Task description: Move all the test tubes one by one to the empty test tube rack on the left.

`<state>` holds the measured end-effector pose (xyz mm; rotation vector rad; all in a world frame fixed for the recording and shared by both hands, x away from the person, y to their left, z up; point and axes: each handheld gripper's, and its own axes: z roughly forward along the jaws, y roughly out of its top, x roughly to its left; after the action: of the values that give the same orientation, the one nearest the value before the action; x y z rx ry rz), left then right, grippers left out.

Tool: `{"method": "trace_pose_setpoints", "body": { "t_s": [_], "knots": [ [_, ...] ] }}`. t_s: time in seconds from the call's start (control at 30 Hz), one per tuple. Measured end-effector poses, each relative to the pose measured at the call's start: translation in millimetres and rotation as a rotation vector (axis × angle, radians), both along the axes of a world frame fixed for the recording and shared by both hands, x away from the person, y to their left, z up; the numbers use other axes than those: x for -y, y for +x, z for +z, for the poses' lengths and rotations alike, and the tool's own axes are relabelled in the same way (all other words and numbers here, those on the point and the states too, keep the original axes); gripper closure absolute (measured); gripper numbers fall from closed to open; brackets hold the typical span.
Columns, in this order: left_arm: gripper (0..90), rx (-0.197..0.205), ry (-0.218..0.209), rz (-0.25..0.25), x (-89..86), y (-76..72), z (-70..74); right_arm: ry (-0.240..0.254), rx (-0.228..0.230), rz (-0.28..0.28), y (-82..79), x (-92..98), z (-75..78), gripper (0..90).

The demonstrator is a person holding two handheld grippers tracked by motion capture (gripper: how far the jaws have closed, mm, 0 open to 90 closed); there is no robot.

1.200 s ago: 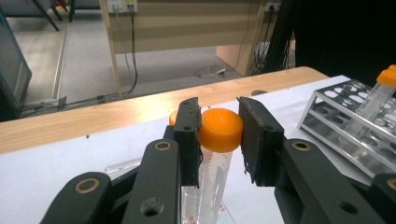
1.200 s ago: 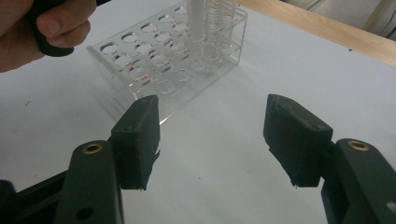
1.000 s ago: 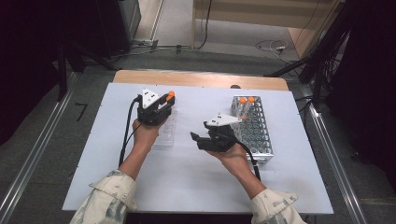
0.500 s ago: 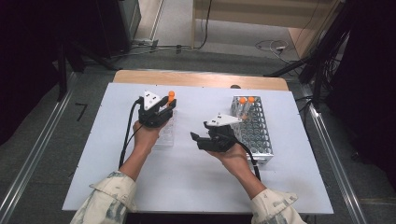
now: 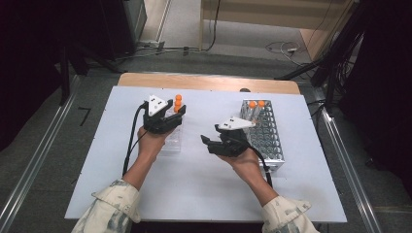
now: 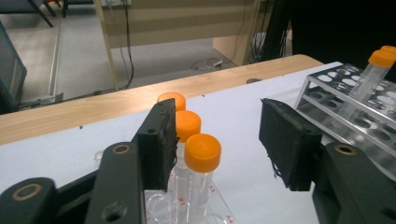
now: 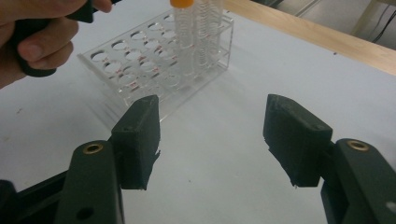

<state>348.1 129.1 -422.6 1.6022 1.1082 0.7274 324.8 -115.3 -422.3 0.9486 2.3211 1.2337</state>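
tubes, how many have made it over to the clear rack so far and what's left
Done: three orange-capped tubes stand in the clear rack. In hand: nothing; the left gripper has just been opening beside the nearest tube, and the right gripper is open and empty. Left: two tubes wait in the metal rack.

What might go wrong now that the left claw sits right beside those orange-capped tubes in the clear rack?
The left gripper has just been opening, with the nearest orange-capped tube at its left pad. Pulling away crookedly might snag the cap and tilt the tube.

The clear plastic rack looks light, so a bump might shift it on the table.

The right gripper waits open, close to the left hand. They might collide.
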Motion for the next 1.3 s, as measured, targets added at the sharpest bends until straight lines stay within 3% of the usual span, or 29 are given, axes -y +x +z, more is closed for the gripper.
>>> {"method": "trace_pose_setpoints", "body": {
  "t_s": [0.17,0.57,0.87,1.3],
  "knots": [
    [29.7,-0.003,-0.026,0.009,-1.3,-6.1,6.2,0.020,0.016,-0.040,1.9,11.0,7.4,34.9],
    [28.3,0.016,-0.051,-0.014,0.6,-17.0,11.4,0.050,0.056,-0.148,12.7,47.1,23.2,35.1],
    [22.5,-0.010,-0.038,-0.013,0.9,-21.0,7.6,0.057,0.063,-0.212,22.8,68.0,22.8,35.5],
    [21.3,-0.013,-0.019,-0.020,-0.3,-26.6,5.4,0.049,0.081,-0.320,41.3,98.6,17.8,37.9]
  ]
}}
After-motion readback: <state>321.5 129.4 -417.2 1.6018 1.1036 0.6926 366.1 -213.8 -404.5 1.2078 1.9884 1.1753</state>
